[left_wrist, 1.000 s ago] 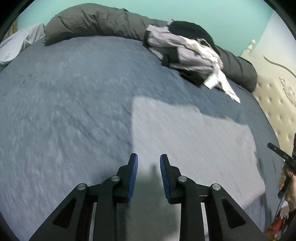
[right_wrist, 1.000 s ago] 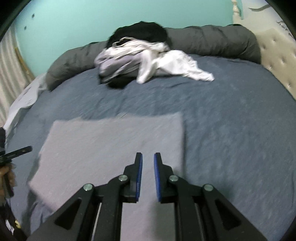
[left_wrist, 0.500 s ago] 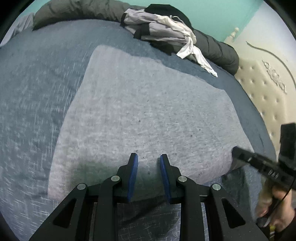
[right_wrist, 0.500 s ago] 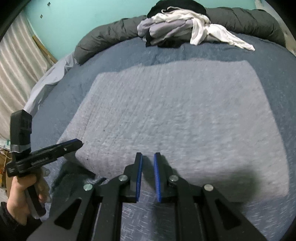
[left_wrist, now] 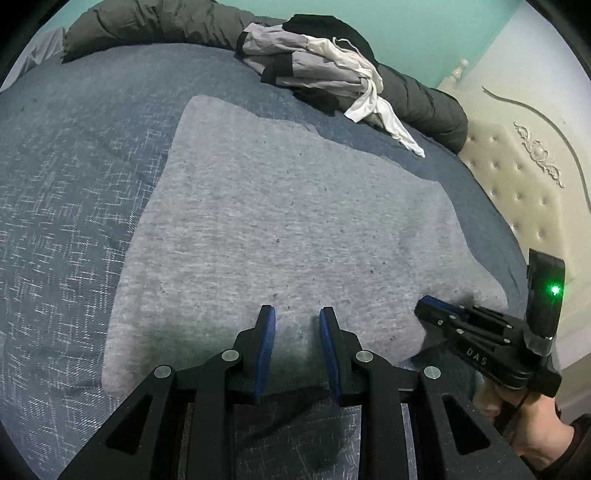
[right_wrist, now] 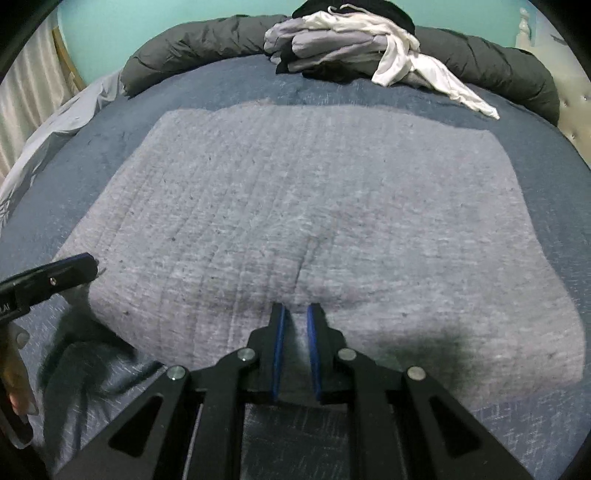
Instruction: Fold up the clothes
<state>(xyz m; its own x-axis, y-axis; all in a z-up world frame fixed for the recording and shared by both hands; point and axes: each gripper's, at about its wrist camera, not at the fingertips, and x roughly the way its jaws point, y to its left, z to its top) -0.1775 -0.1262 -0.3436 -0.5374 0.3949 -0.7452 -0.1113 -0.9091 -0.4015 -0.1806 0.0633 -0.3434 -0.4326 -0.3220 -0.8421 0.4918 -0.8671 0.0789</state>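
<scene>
A grey garment (left_wrist: 295, 206) lies flat as a broad rectangle on the blue bed cover (left_wrist: 74, 184). My left gripper (left_wrist: 293, 310) hovers over its near edge, open, with nothing between the blue pads. The right gripper (left_wrist: 424, 304) shows at the garment's near right corner, held by a hand (left_wrist: 535, 417). In the right wrist view the same grey garment (right_wrist: 314, 206) fills the middle, and my right gripper (right_wrist: 295, 306) stands over its near edge with a narrow empty gap. The left gripper (right_wrist: 88, 262) reaches in at the near left corner.
A pile of unfolded clothes (left_wrist: 317, 62), grey, black and white, rests at the far side of the bed against a rolled dark duvet (left_wrist: 155, 26). A padded cream headboard (left_wrist: 517, 177) borders the right side. A striped curtain (right_wrist: 22, 96) hangs at the left.
Both grippers have moved forward and down toward the grey garment's near edge, so it now fills both views. Neither gripper's gap has changed.
</scene>
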